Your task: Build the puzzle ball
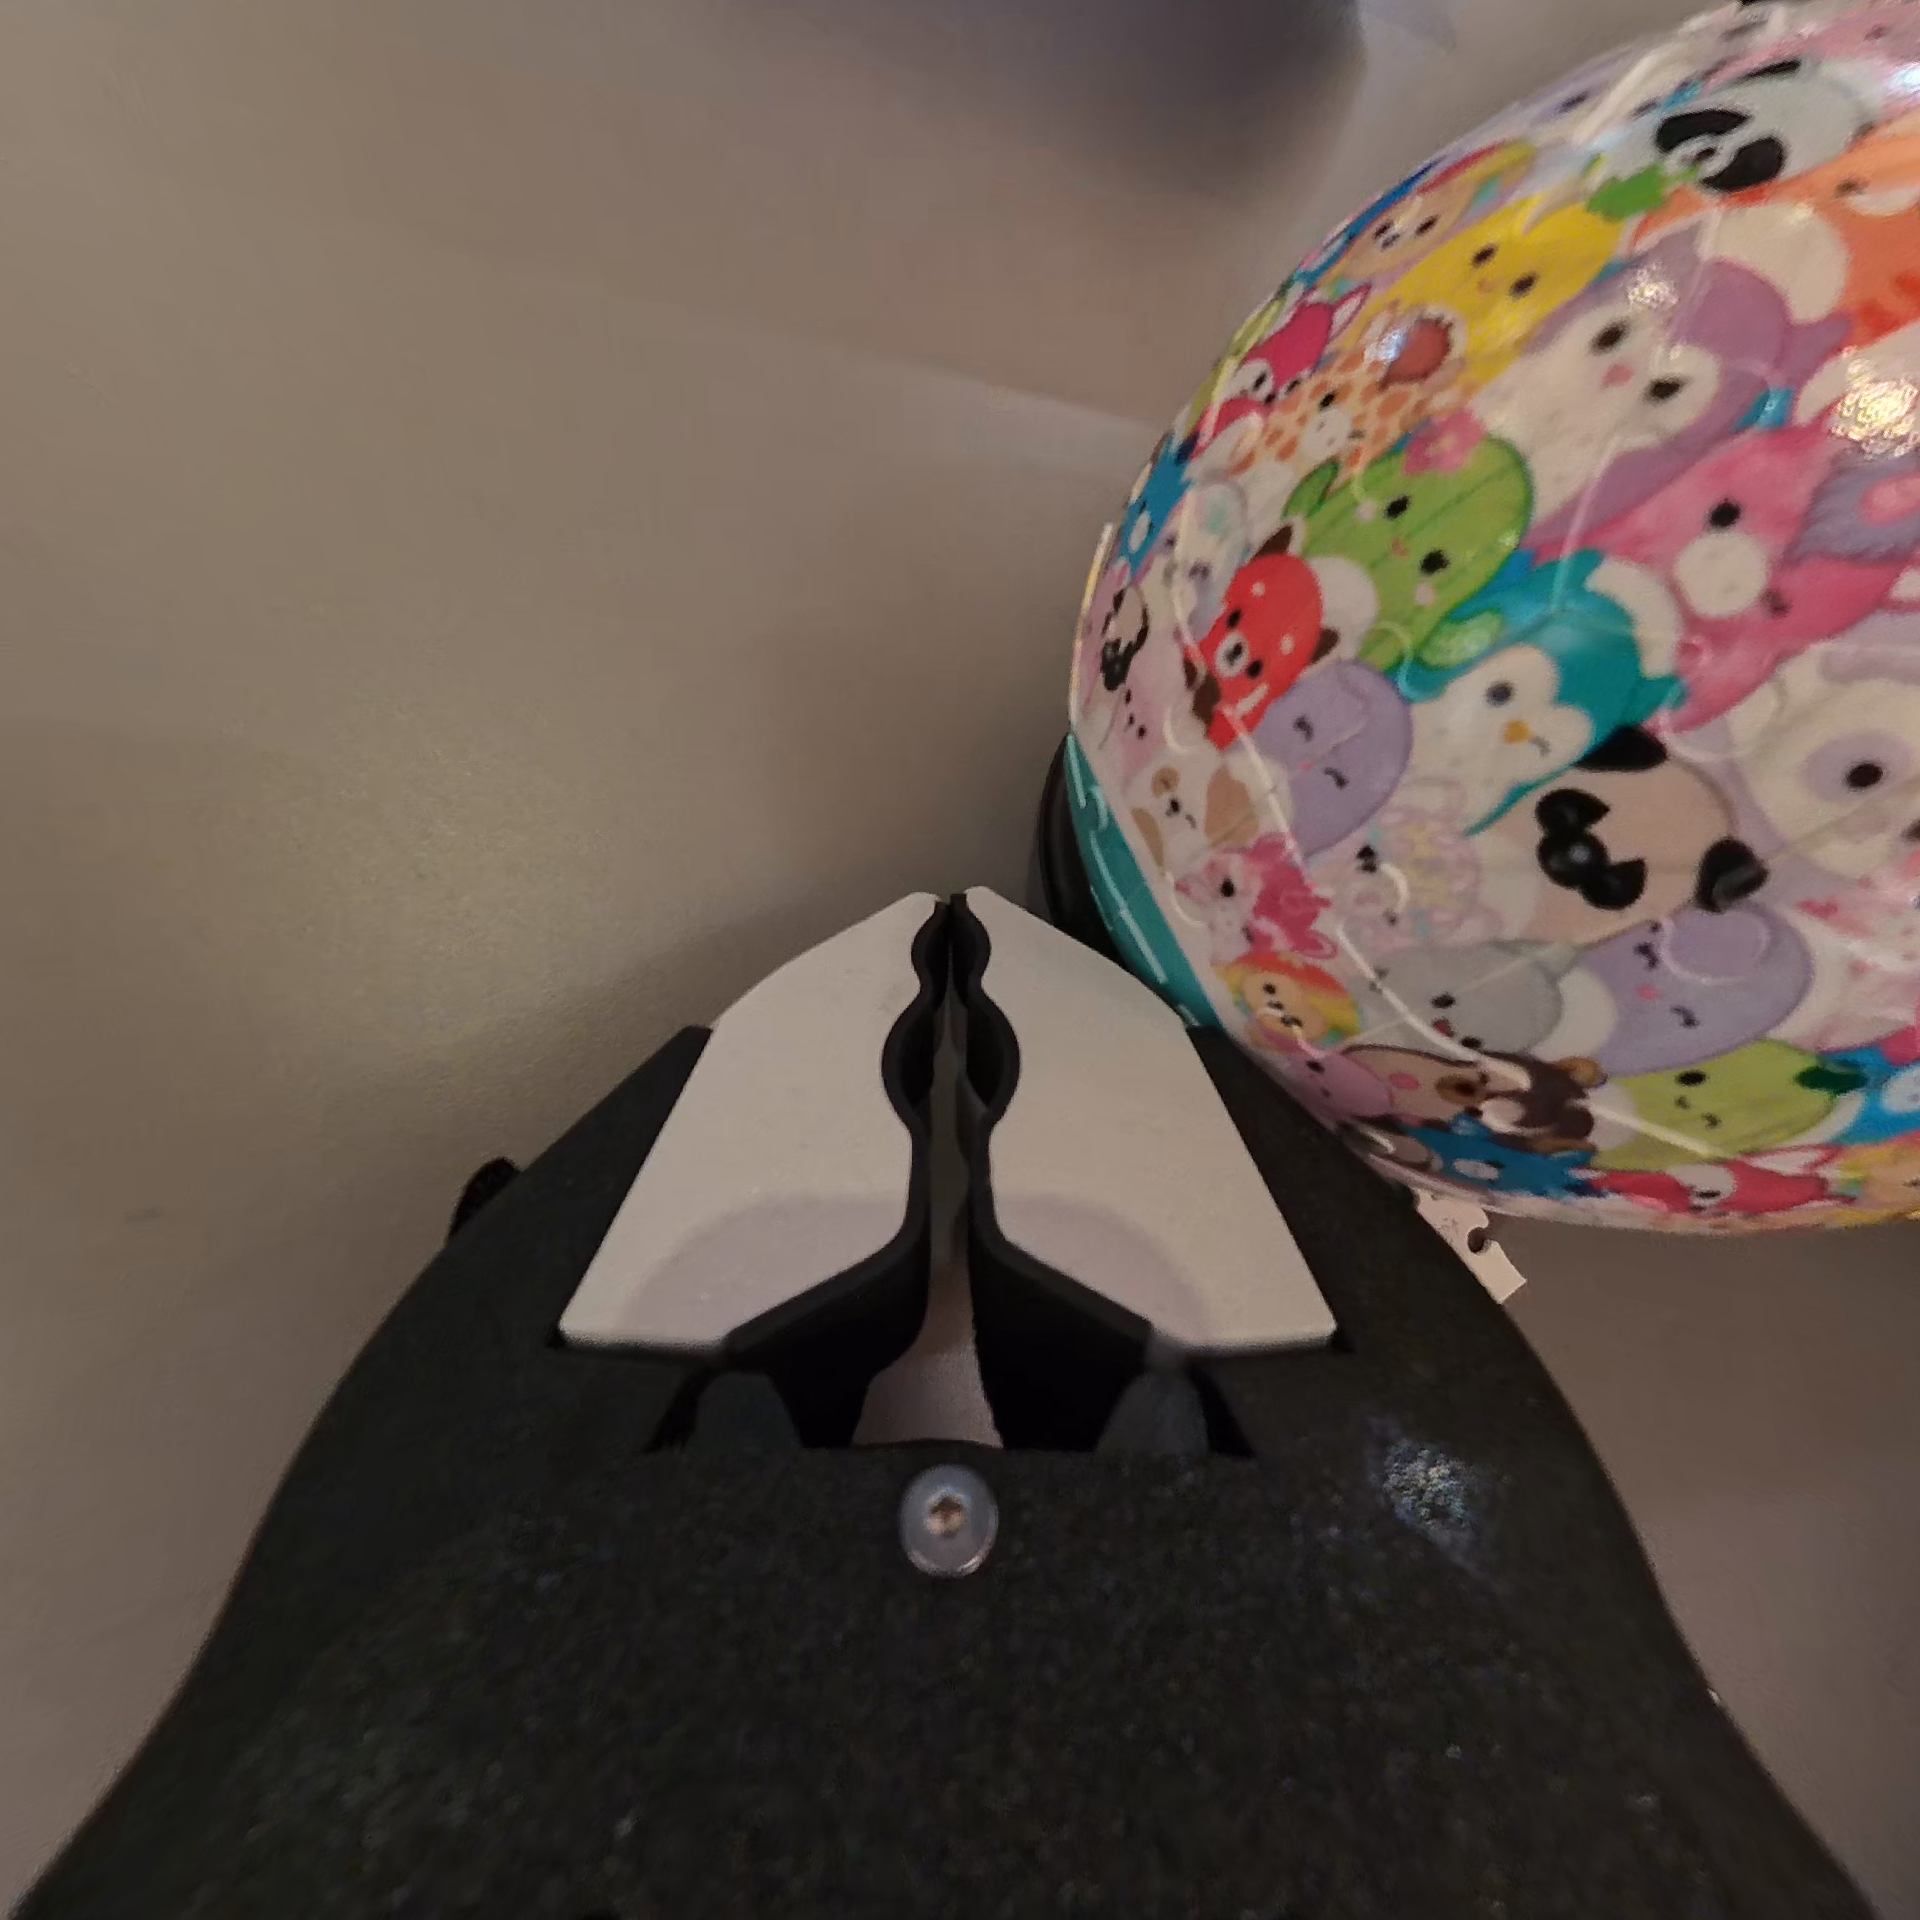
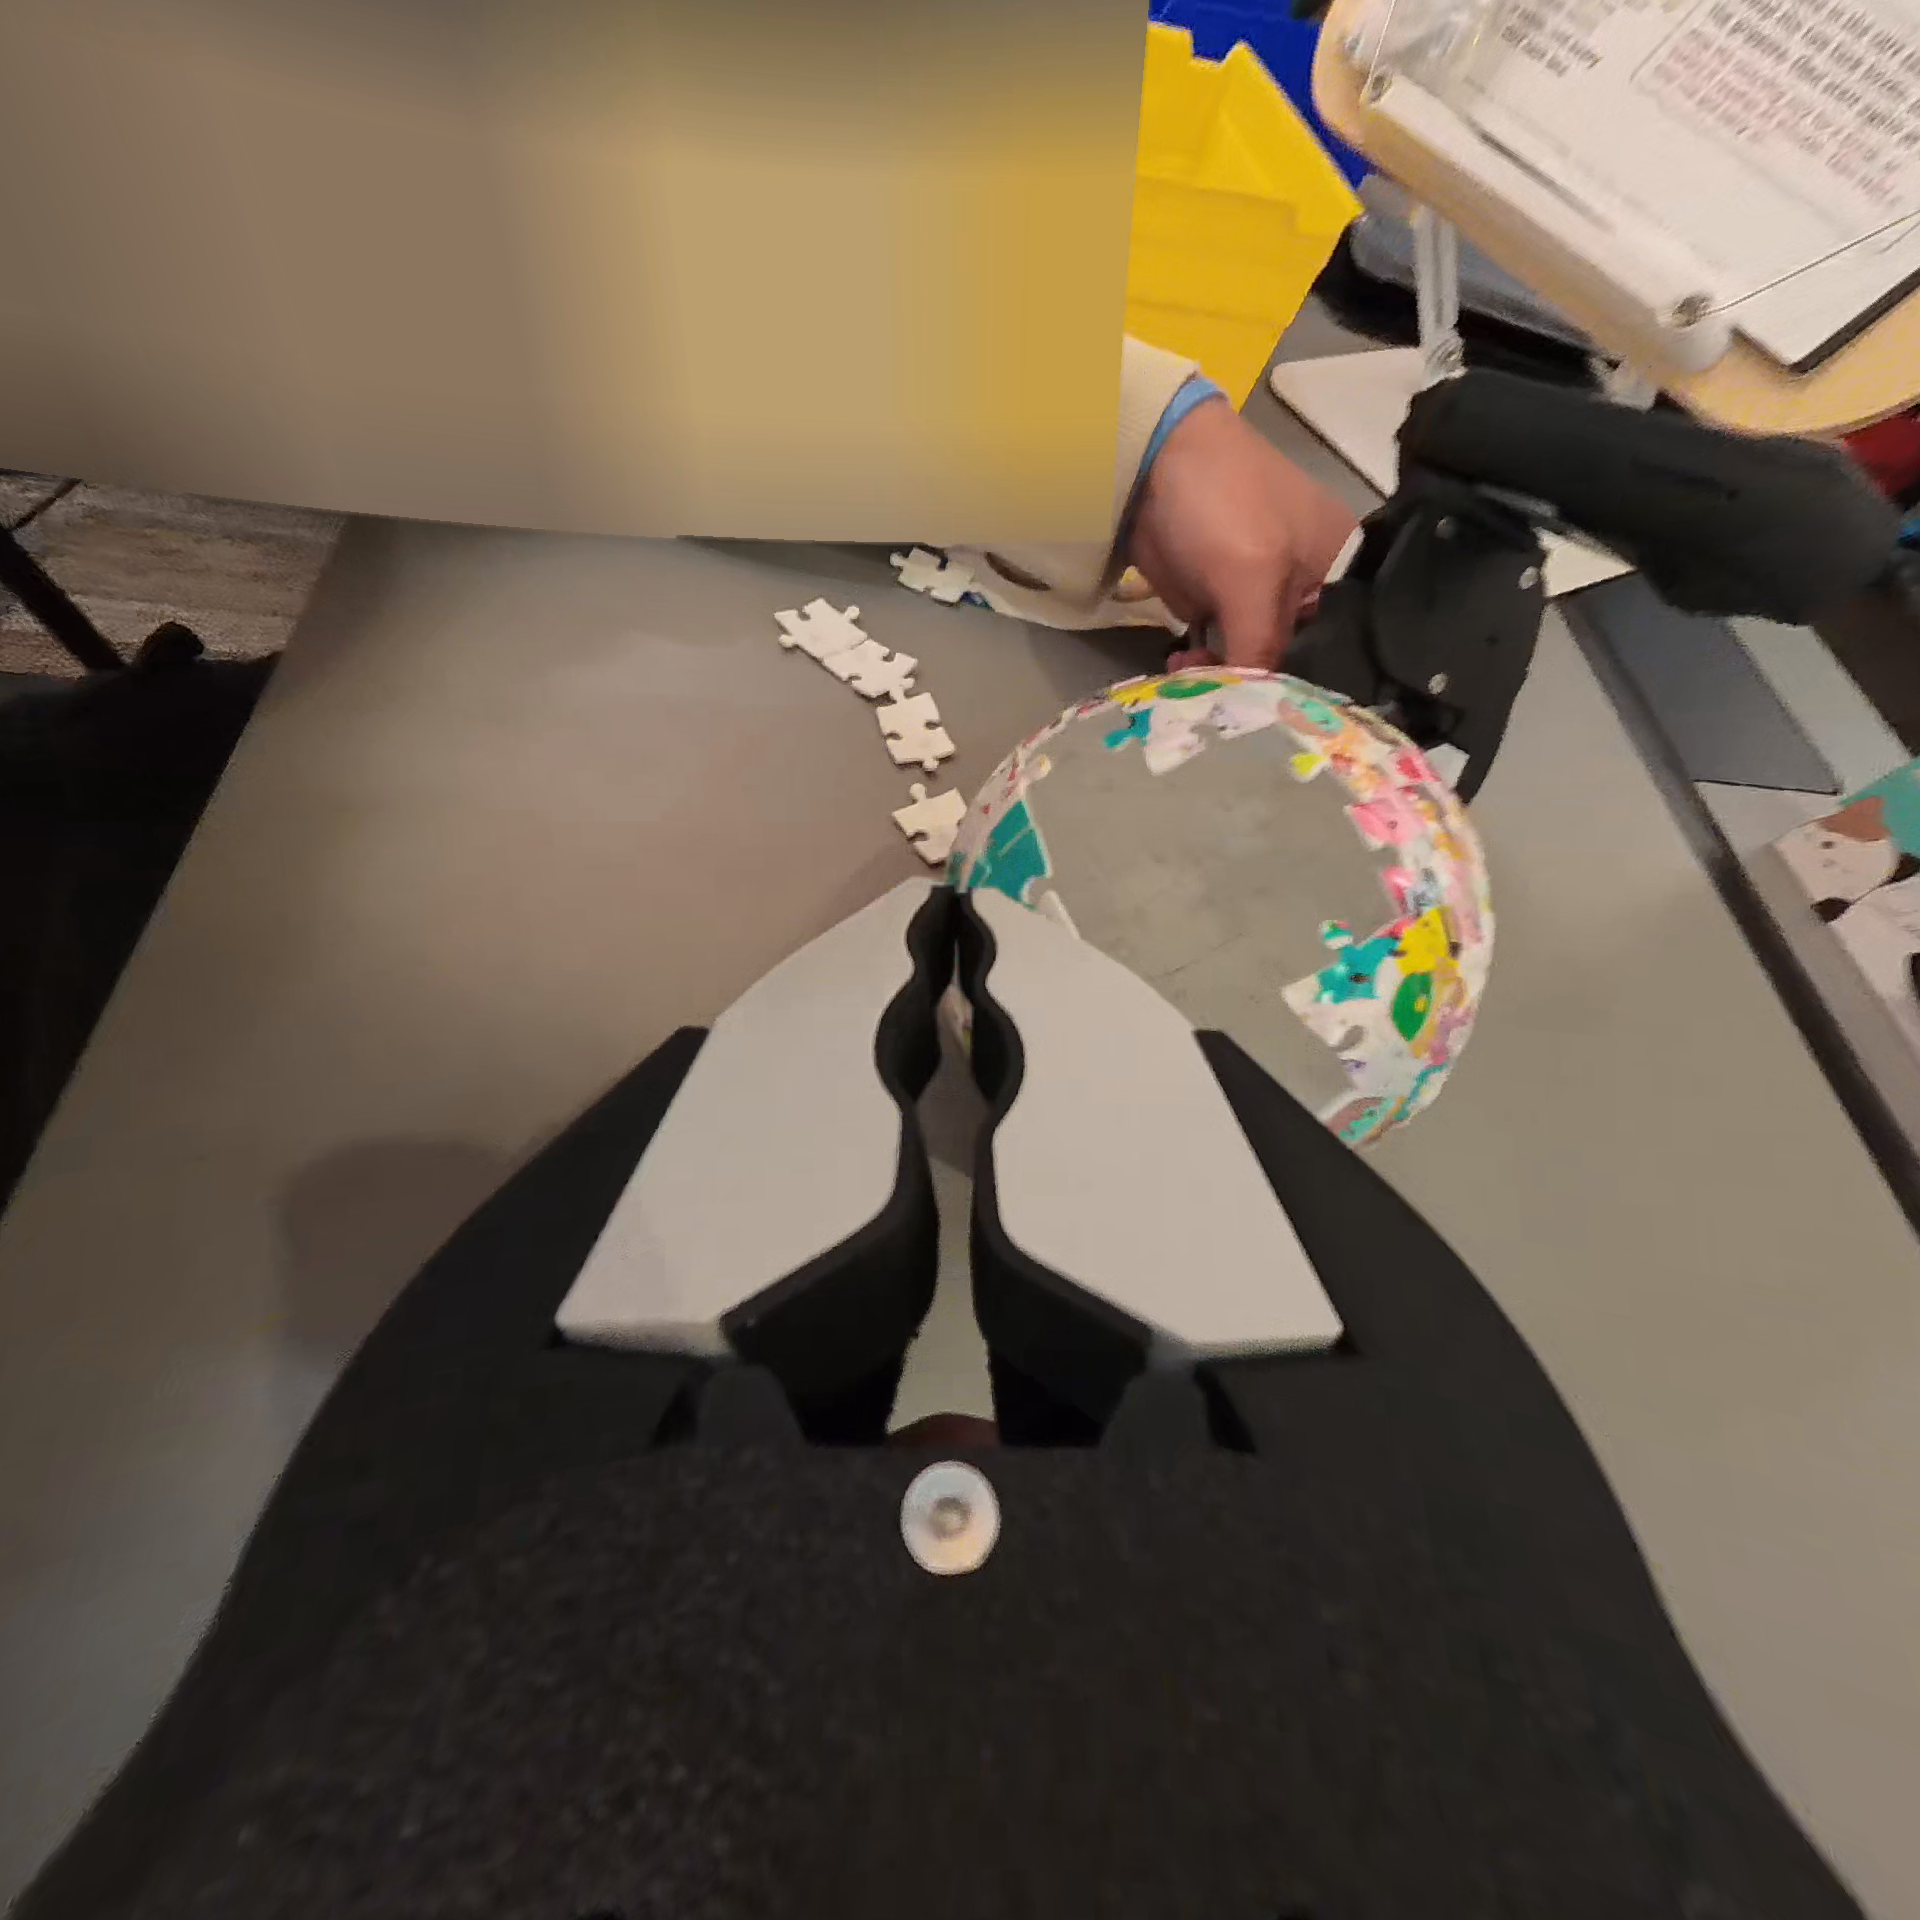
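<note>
Loose pieces (image 2: 868, 686), white backs up, lie far left on the grey table (image 2: 468, 831). Ball (image 2: 1226, 894) right of them, glossy cartoon shell mostly built, big gap left. L gripper (image 1: 951, 914) jaws closed, empty, beside the ball. R gripper (image 2: 954, 909) jaws nearly closed; held piece? can't tell.

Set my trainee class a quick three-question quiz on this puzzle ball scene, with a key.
1. True or false: the puzzle ball is complete.
2. The loose white puzzle pieces lie on: A the table; B the yellow bin; C the book stand.
3. Fill in: the left gripper has its jaws ____.

Key: 1 false, a large opening remains; 2 A; 3 shut.
</note>
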Demonstrator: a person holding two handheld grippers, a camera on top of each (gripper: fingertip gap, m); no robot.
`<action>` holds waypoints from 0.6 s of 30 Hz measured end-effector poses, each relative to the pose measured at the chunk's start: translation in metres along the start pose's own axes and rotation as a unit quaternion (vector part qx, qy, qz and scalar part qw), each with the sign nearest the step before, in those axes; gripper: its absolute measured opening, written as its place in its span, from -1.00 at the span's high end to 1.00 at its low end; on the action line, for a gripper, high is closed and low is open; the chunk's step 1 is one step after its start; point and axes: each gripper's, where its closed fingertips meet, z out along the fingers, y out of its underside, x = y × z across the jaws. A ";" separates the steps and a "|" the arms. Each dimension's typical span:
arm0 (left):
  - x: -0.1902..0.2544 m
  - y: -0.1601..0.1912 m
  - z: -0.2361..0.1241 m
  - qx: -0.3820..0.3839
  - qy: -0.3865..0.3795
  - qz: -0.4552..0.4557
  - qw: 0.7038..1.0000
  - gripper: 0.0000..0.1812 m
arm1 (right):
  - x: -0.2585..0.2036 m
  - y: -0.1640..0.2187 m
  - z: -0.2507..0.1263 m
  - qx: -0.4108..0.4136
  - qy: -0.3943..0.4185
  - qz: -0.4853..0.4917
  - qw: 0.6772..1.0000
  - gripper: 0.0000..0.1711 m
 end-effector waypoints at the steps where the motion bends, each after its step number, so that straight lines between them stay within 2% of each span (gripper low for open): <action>1: 0.000 0.000 0.000 0.000 0.000 0.000 1.000 1.00 | 0.000 0.003 0.003 -0.005 -0.002 0.000 1.000 1.00; 7: 0.000 0.000 0.000 0.000 0.000 0.000 1.000 1.00 | 0.006 0.020 0.014 -0.024 0.010 0.010 1.000 1.00; 18: 0.001 0.000 0.001 0.000 0.001 -0.001 1.000 1.00 | 0.004 0.023 0.014 -0.018 -0.007 0.026 0.999 1.00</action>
